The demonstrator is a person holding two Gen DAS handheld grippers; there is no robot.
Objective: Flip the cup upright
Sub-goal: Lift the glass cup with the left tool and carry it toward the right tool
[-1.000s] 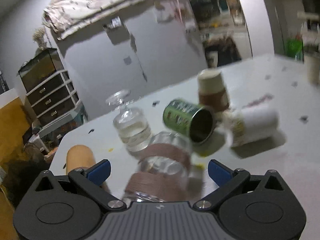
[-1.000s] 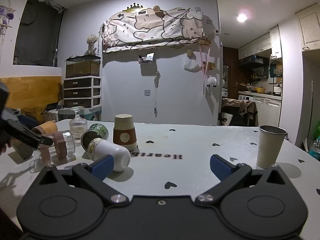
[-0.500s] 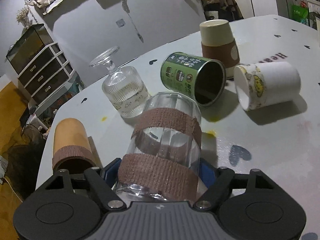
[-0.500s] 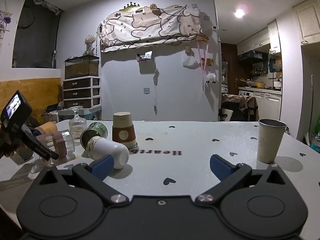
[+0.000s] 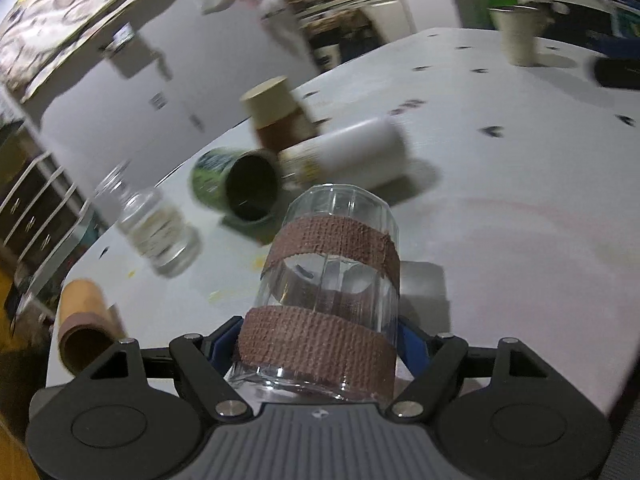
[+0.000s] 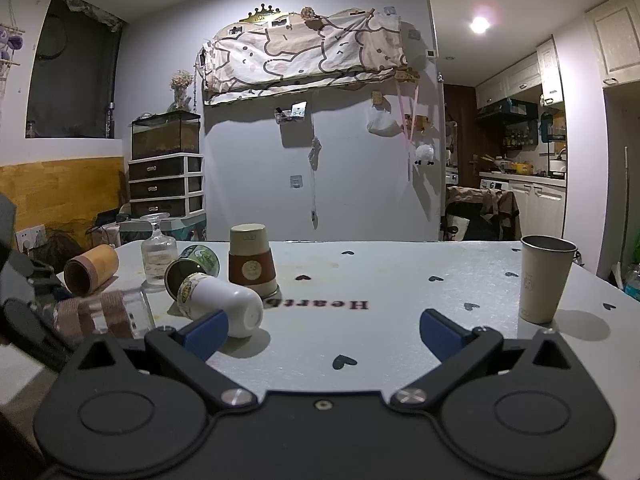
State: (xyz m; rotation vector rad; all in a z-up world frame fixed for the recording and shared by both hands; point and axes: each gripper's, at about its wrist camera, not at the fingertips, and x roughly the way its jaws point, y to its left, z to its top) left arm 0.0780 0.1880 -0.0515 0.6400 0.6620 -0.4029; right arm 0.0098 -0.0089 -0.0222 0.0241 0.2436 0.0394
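Glass cup [image 5: 326, 304] sat clamped in my left claw [image 5: 320, 340], long axis running toward 12 o'clock, while my right claw [image 6: 322, 330] gaped empty.

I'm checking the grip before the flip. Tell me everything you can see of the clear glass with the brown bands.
The clear glass is a faceted tumbler wrapped in two brown woven-looking bands, and looks empty. It lies on its side, pointing away from the left gripper, whose blue pads clamp it at the nearer band. The right wrist view shows it low over the white table; contact there is unclear.
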